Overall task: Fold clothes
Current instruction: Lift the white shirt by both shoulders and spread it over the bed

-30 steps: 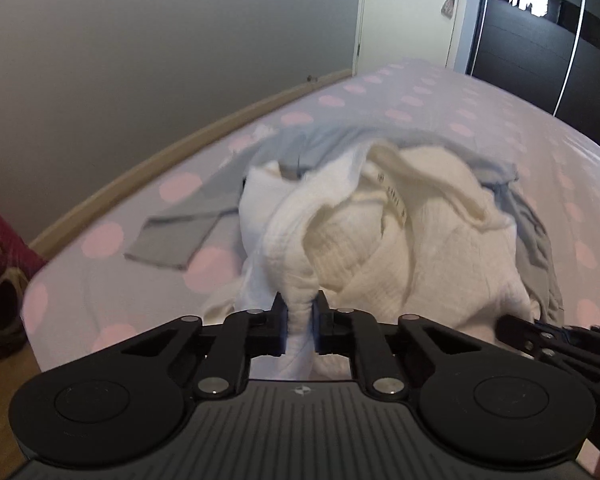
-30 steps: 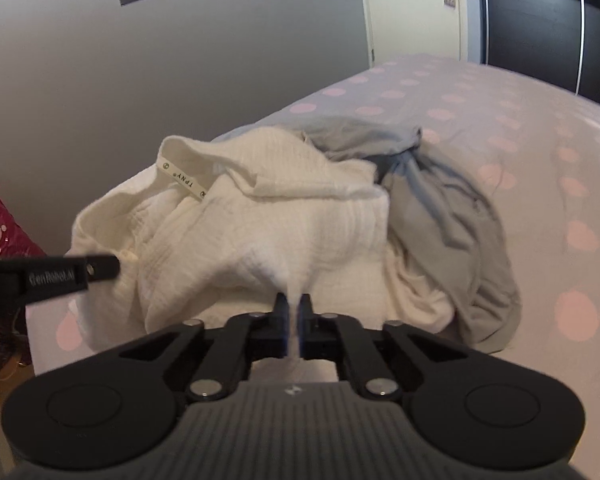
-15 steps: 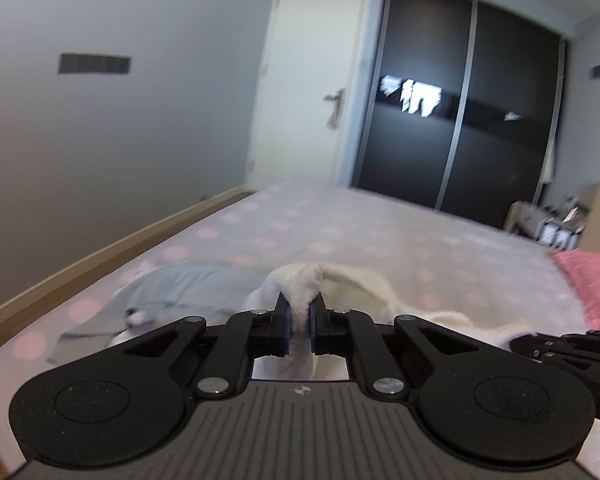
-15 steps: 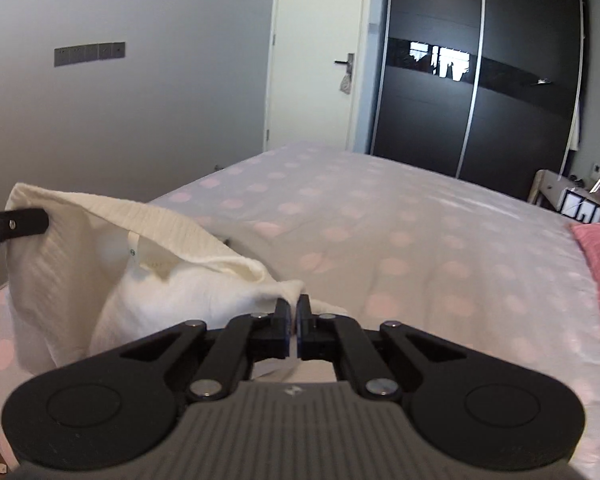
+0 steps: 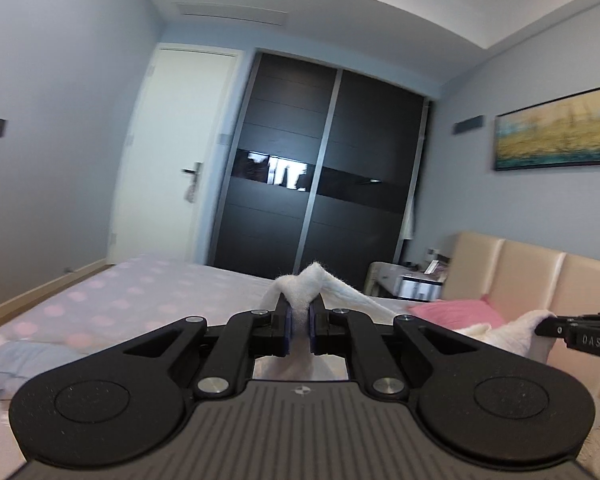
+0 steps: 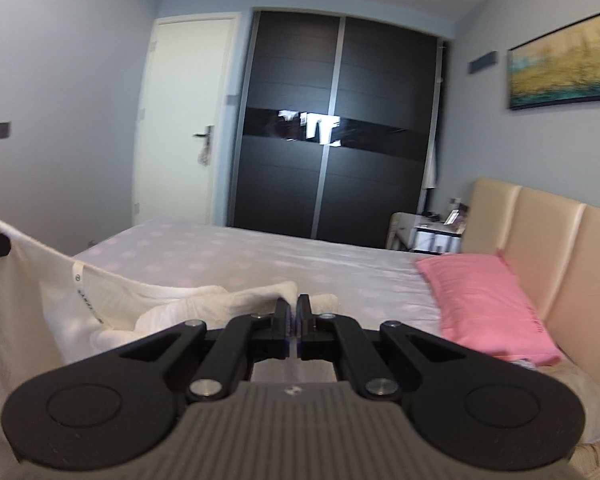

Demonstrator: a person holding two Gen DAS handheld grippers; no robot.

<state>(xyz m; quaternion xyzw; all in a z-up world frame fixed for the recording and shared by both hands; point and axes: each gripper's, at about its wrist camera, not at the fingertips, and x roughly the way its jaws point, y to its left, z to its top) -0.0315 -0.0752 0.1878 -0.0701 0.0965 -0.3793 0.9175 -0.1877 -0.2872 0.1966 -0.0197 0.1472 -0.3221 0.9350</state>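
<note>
Left tool point(image 5: 299, 330) & right tool point(image 6: 293, 330) each clenched on the white garment point(image 6: 28, 280), held up over the bed point(image 6: 260, 256). Soft, light, floppy; prob best gripped at corners w/ hem taut.

We see a bed point(image 6: 284, 256) with a pink-dotted sheet, a pink pillow point(image 6: 488, 304) beside the beige padded headboard point(image 6: 540, 240), a dark sliding wardrobe point(image 6: 340, 128), a white door point(image 6: 180, 120), a framed painting point(image 6: 564, 64), a cluttered nightstand point(image 6: 432, 232).

Both wrist views face wardrobe point(image 5: 320, 184) (low, level).
</note>
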